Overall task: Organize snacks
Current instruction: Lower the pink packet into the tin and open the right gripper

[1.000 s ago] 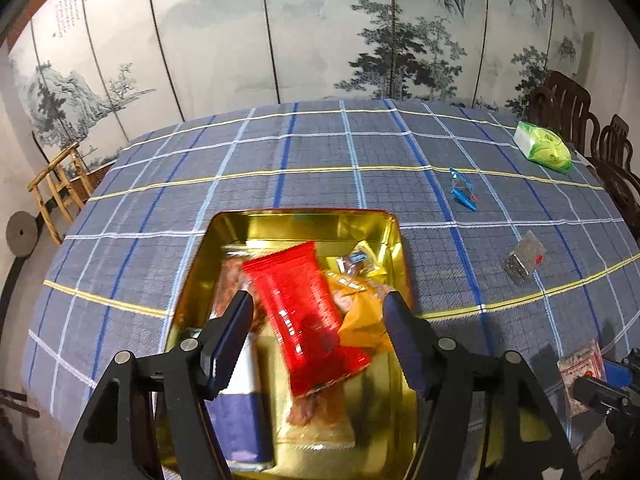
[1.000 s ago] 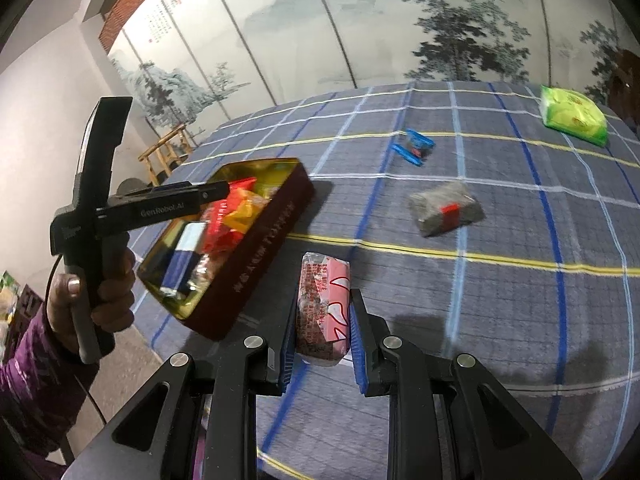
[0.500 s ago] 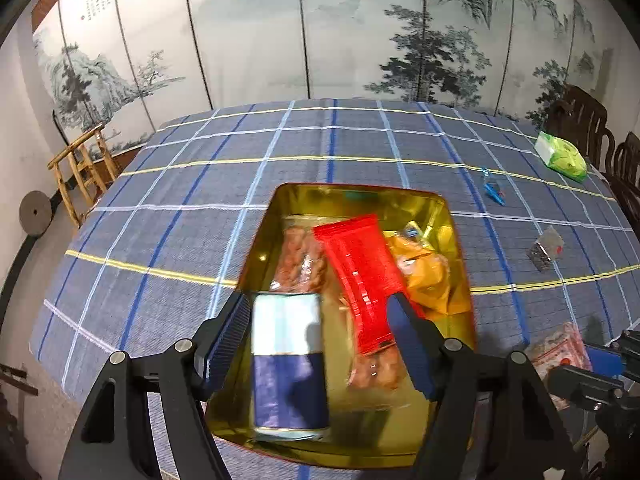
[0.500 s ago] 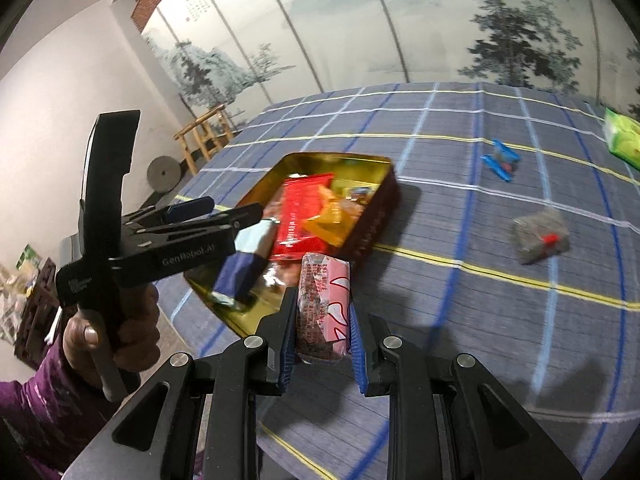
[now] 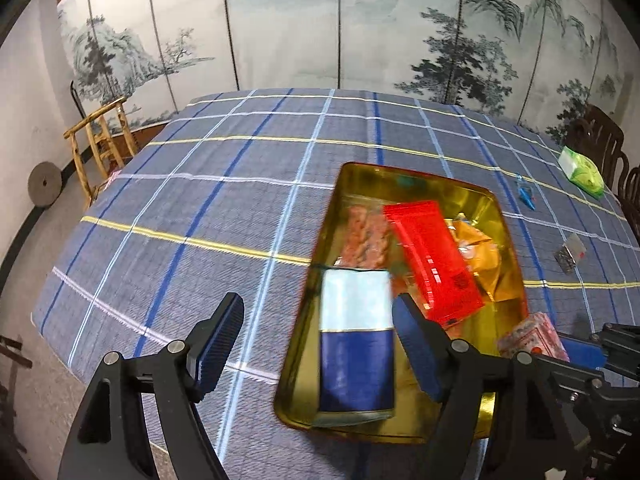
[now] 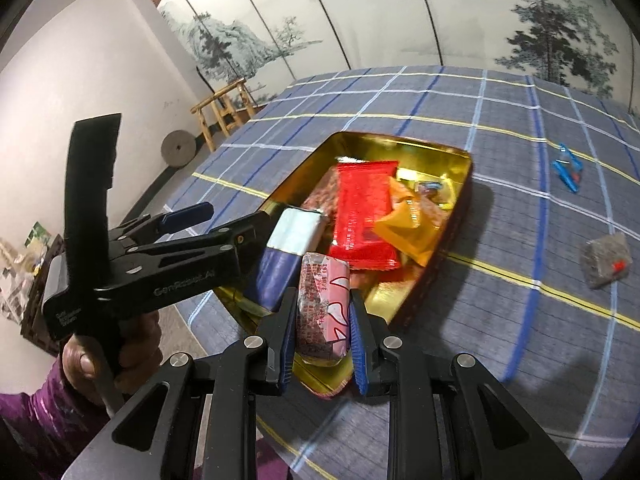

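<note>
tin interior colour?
Shiny gold tin; clearest in the right wrist view.

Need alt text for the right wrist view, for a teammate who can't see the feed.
The right gripper is shut on a pink-and-white wrapped snack packet, held over the near edge of a gold rectangular tin on a blue plaid tablecloth. The tin holds a red packet and orange packets. The open left gripper hangs at its left.

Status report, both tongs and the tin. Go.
Left tongs open, empty, at the tin's left rim. Right tongs shut on pink snack pack, over tin's near corner. Blue-white packet lies inside.
</note>
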